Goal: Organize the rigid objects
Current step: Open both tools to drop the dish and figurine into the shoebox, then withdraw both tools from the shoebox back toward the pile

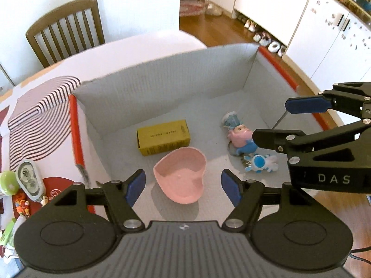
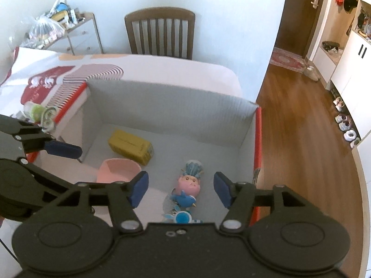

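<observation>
An open grey cardboard box [image 1: 162, 88] with red rims stands on the table. On its floor lie a yellow carton [image 1: 163, 136], a pink heart-shaped dish [image 1: 183, 178], a pink-and-blue doll figure [image 1: 236, 132] and a blue-and-white keychain toy [image 1: 259, 163]. My left gripper [image 1: 183, 188] hovers open above the dish, its pads clear of it. My right gripper [image 2: 180, 190] hangs open over the doll [image 2: 190, 180] and the keychain toy [image 2: 182, 216], holding nothing. In the right wrist view the dish [image 2: 118, 170] and the carton [image 2: 131, 149] lie to the left, beside the left gripper's blue pad [image 2: 63, 149].
The box [image 2: 174, 111] sits near the table's right edge, with wooden floor [image 2: 301, 139] beyond. Left of the box, on the patterned tablecloth [image 1: 34, 120], lie a tape dispenser [image 1: 30, 180], a green object [image 1: 8, 183] and small toys. A wooden chair [image 1: 67, 27] stands behind the table.
</observation>
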Demonstrator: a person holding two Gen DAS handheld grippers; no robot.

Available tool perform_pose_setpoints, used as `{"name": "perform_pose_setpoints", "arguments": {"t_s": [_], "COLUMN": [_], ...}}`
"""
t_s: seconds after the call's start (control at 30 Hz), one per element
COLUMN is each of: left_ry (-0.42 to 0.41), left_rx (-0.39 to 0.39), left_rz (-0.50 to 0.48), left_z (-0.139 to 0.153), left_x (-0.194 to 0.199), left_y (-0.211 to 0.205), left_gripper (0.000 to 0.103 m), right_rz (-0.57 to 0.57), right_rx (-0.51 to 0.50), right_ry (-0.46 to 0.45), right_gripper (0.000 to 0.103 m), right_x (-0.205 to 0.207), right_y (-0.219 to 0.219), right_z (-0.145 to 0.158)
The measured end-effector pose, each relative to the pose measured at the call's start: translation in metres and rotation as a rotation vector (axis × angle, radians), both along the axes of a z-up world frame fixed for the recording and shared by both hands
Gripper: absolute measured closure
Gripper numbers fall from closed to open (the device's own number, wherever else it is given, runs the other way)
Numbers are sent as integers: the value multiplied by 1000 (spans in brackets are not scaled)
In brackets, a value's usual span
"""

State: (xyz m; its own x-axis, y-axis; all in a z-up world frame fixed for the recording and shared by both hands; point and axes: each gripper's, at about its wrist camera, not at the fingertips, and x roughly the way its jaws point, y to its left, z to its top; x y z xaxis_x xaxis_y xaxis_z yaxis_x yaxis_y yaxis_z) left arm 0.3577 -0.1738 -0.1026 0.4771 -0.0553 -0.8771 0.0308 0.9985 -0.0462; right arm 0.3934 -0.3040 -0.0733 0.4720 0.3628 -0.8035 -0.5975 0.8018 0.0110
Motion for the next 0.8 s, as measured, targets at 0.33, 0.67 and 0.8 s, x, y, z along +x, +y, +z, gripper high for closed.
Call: {"name": "perform_pose_setpoints", "arguments": {"t_s": [0.33,0.67,0.8], "left_ry": [-95,-265,-309], "left_rx": [-42,-51,-52], "left_rz": [43,115,124], "left_z": [30,59,67], "left_x": [-36,-78,-96], "left_y": [16,48,61], "left_gripper": [31,31,32], "right_rz": [4,-3,-20], "right_rx": [71,119,152], "right_ry": [-41,-131,-149], "right_gripper": [32,23,21], "right_x": [-27,-65,-80], "right_y": [-1,10,14], "right_z": [30,53,59]}}
